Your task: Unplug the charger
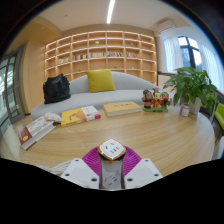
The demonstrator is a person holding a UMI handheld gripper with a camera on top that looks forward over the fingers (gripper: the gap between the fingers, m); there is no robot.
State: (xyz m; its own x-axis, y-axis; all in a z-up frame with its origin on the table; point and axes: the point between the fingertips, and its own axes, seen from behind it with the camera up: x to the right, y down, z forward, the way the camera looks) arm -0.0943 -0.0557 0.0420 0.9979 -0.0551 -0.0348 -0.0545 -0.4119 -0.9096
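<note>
Gripper view across a round wooden table (130,135) toward a far sofa (95,95) and wall shelving (100,50). The gripper (111,160) sits at the near edge of the table with a small white charger (112,149) between its two fingers; the purple pads (93,160) flank the block on either side and appear to meet its sides, so the fingers look closed to a narrow gap on the charger — a grasp, as far as this view allows. An orange mark shows on the charger's upper face.

Progress, as a judgement: no socket, power strip or cable can be made out around the charger, so whether it is seated in an outlet below the fingers or already pulled free cannot be told. If it is plugged in, the pull itself remains; if free, only setting it down is left.

Further back on the table lie books (80,116) to the left, a flat tray-like object (122,107) in the middle, small figurines (154,99) and a potted plant (192,88) to the right. A yellow cushion (100,80) and a dark bag (56,89) rest on the sofa.
</note>
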